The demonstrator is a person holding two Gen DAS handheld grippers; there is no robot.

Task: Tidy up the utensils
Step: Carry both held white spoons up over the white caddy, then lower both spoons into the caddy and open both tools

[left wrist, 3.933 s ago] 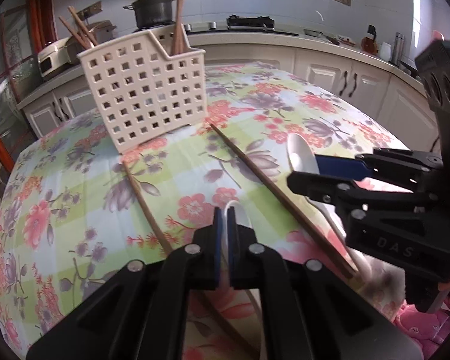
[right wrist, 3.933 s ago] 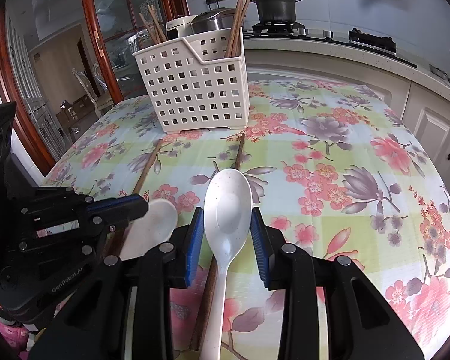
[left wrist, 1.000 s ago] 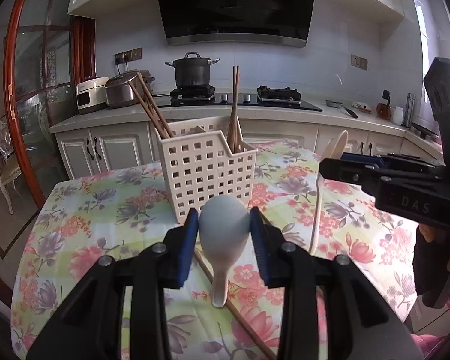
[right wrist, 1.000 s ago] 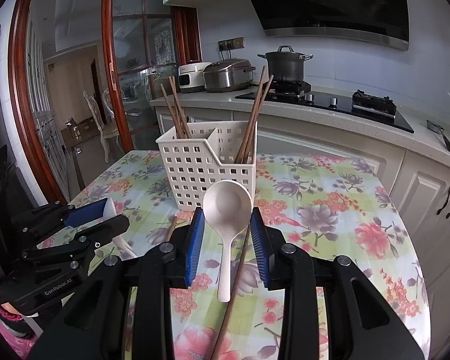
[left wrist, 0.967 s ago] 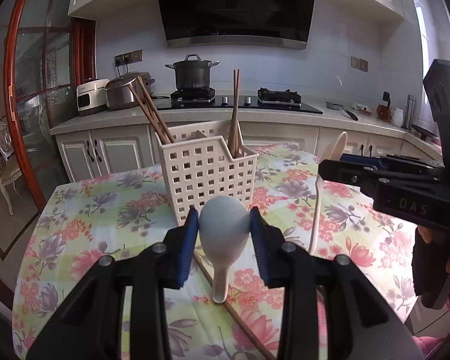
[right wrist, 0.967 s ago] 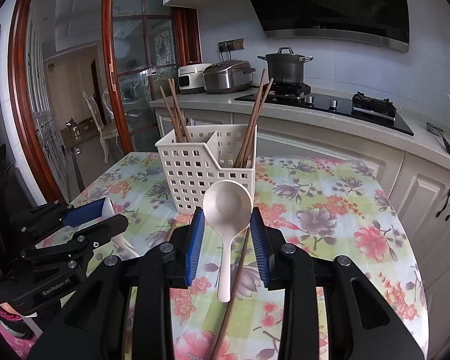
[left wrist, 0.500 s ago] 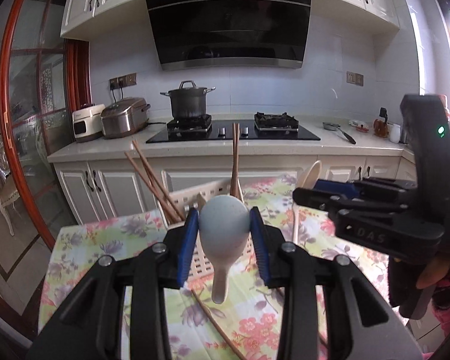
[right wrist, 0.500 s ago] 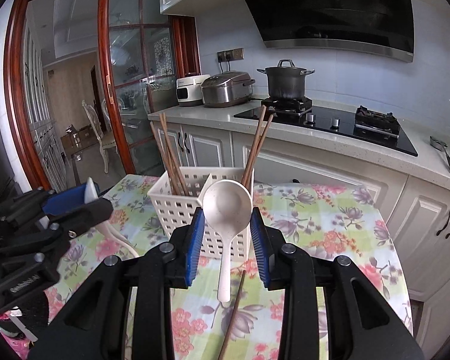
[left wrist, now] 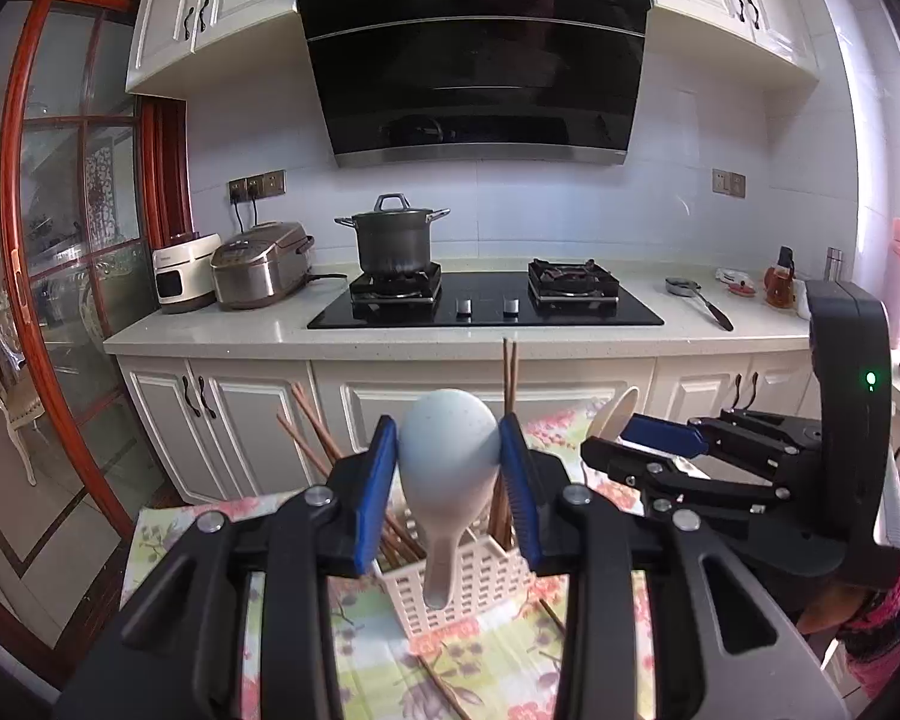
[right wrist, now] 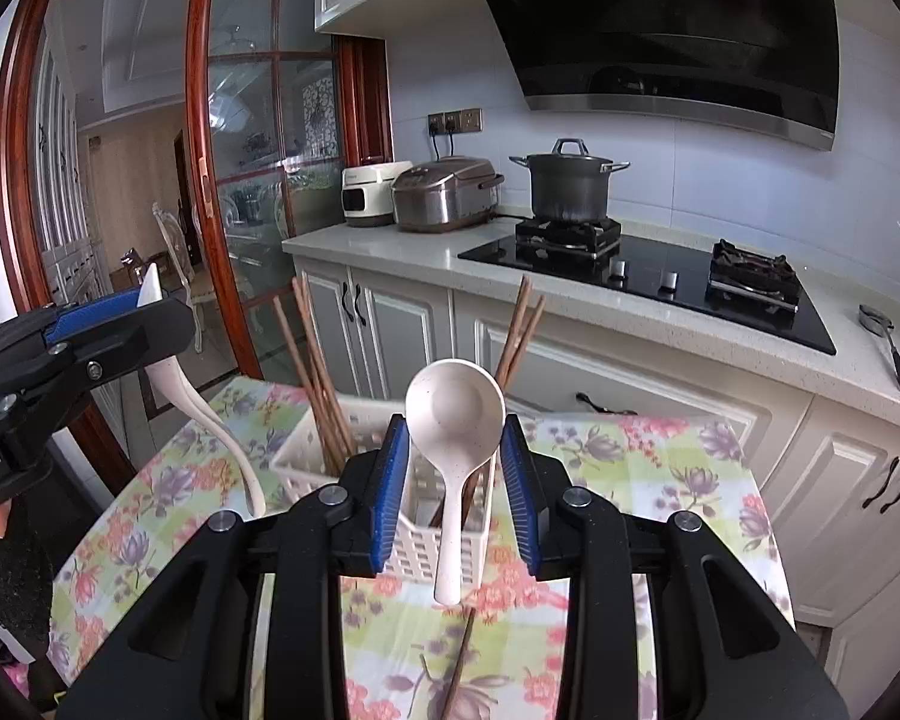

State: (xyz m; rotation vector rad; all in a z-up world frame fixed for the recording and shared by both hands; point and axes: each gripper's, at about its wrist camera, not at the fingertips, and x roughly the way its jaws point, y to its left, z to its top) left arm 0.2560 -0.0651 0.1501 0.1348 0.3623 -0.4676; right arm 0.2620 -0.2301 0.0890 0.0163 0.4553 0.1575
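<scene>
Two hand-held grippers each carry a spoon above a white slotted basket (right wrist: 426, 534) that stands on a flowered counter (right wrist: 660, 468) in a kitchen.

In the right wrist view, the right gripper (right wrist: 455, 468) fills the bottom centre. Its blue fingers (right wrist: 390, 480) are narrowed onto the bowl of a cream spoon (right wrist: 453, 414), bowl up and facing the camera, handle hanging straight down. The handle's tip sits low in the frame, in front of the basket's near wall, so the basket lies just beyond and below the fingers. The spoon's long axis is upright, already lined up for a drop into the basket.

In the left wrist view, the left gripper (left wrist: 450, 468) is likewise closed on a pale blue-grey spoon (left wrist: 447, 450), back of the bowl toward the camera, handle pointing down over the basket (left wrist: 468, 588). Both hands look about equally close to the basket; the right seems slightly more centred over its opening.

Brown chopsticks (right wrist: 315, 384) stand in the basket, some leaning left and a pair (right wrist: 519, 336) leaning right. More chopsticks (right wrist: 456, 660) lie flat on the counter near the bottom edge.

The grippers hide much of the basket, so its dividers and which compartment lies under each spoon cannot be made out. A stove with a dark pot (right wrist: 567, 180) sits on the back worktop.
</scene>
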